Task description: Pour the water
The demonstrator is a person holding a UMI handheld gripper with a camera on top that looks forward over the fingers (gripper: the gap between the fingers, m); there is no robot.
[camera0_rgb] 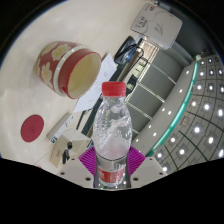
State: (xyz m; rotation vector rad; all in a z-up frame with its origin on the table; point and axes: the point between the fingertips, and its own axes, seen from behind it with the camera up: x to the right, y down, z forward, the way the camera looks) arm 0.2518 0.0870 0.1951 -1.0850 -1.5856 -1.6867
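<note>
Water bottle (112, 130), red cap on, held upright between the gripper (110, 165) fingers, which clamp its lower body. A tilted cup (68, 68) sits beyond. Next: likely carry bottle over, uncapped, and tip.

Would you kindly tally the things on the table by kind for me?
Bottles: 1, a clear one with a red cap, between the gripper fingers.
Cups: 1, red and cream, lying tilted.
Red lids: 1.
Total: 3.
</note>
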